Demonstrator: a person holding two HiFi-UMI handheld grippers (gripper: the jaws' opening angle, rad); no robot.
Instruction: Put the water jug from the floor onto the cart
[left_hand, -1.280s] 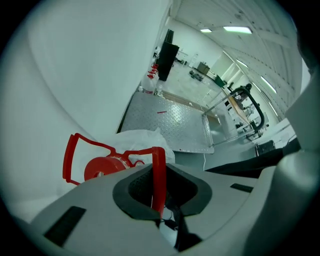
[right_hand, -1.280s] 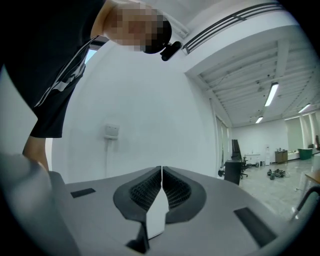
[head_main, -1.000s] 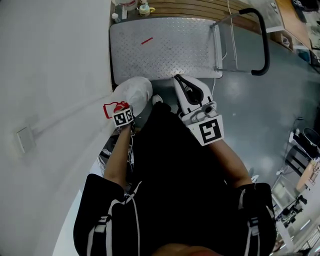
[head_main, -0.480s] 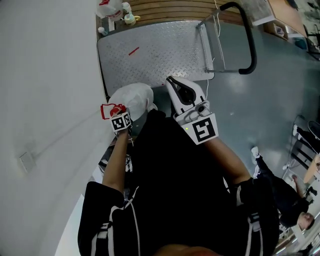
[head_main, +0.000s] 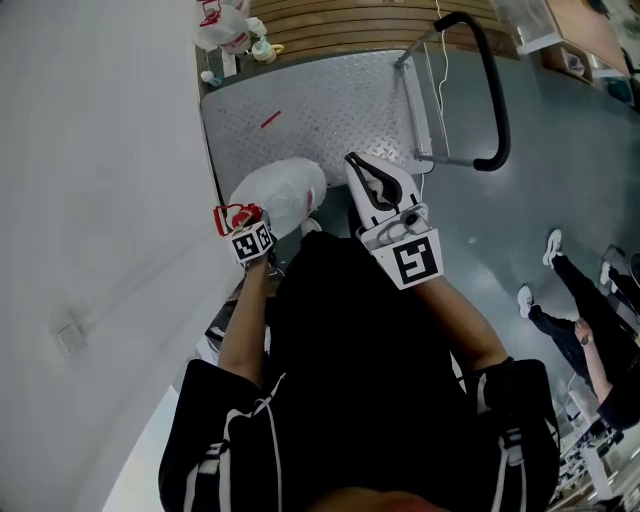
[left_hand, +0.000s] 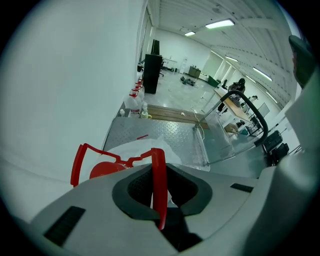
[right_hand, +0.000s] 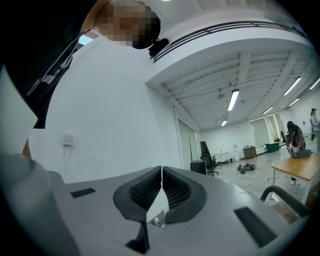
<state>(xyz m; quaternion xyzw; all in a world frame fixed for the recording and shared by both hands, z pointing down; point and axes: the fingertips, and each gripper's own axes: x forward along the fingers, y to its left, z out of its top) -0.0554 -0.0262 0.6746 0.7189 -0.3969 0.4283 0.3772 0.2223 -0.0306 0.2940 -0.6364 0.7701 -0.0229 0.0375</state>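
Observation:
The water jug (head_main: 287, 193), whitish with a red cap (left_hand: 102, 170), hangs by its red handle (left_hand: 77, 162) over the near edge of the cart's metal deck (head_main: 320, 110). My left gripper (head_main: 240, 222) points steeply down, and the handle's red bar runs between its pads (left_hand: 157, 192). The jaws are opening slightly but the pads still hold the bar. To the right of the jug my right gripper (head_main: 355, 162) is held level and shut, with nothing between its jaws (right_hand: 161, 187). The jug's lower part is hidden.
The cart's black push handle (head_main: 490, 90) rises at its right end. More jugs and bottles (head_main: 225, 25) stand by a wooden pallet (head_main: 350, 20) beyond the cart. A white wall (head_main: 100, 150) runs close on the left. A person's legs (head_main: 570, 300) show at right.
Both grippers have moved forward toward the cart, the left one rising a little with the jug. The jug now overlaps the deck's near edge.

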